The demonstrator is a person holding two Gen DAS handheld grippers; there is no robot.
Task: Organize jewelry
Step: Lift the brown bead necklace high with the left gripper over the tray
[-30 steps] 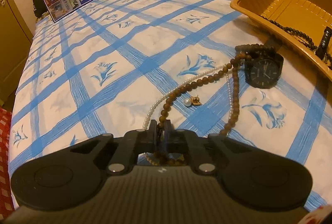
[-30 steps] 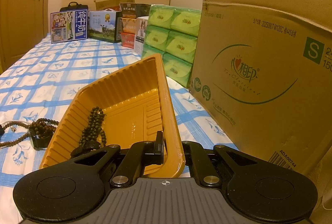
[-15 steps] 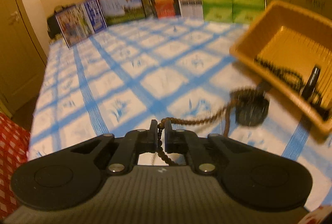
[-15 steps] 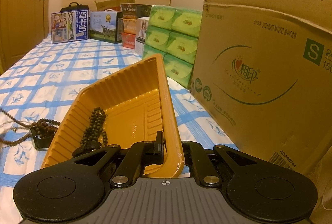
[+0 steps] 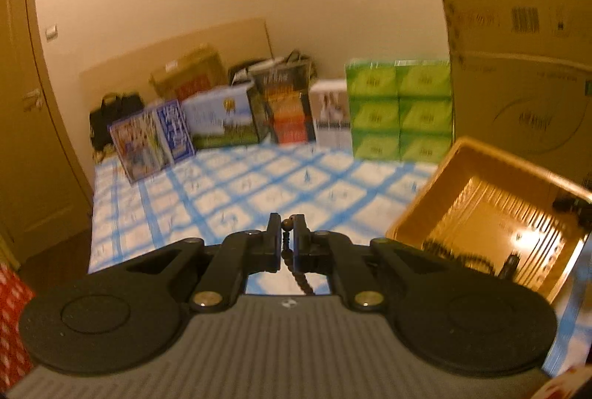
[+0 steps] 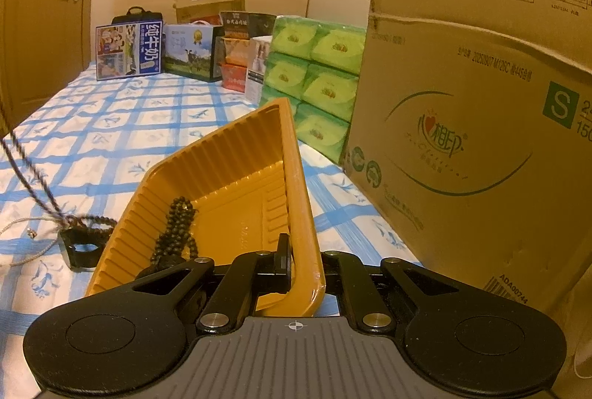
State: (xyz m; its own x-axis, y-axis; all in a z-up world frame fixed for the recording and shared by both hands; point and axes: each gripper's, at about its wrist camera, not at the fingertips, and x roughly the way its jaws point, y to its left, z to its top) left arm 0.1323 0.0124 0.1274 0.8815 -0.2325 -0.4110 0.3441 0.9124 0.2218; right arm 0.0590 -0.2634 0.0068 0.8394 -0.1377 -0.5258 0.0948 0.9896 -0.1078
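The left hand-held gripper (image 5: 286,232) is clamped on the brown bead necklace (image 5: 292,260) — the yellow tray (image 5: 458,162) lies to its right, clamped at the rim by the right hand-held gripper (image 6: 296,264).

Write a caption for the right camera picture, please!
Right claw pinches the tilted yellow tray holding dark beads.

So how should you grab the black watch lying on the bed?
Grip the black watch across its strap loop, coming from above. It lies on its side beside the yellow tray, so the open band faces up. Beware: the brown bead string, held by the left hand-held gripper, drapes over it.
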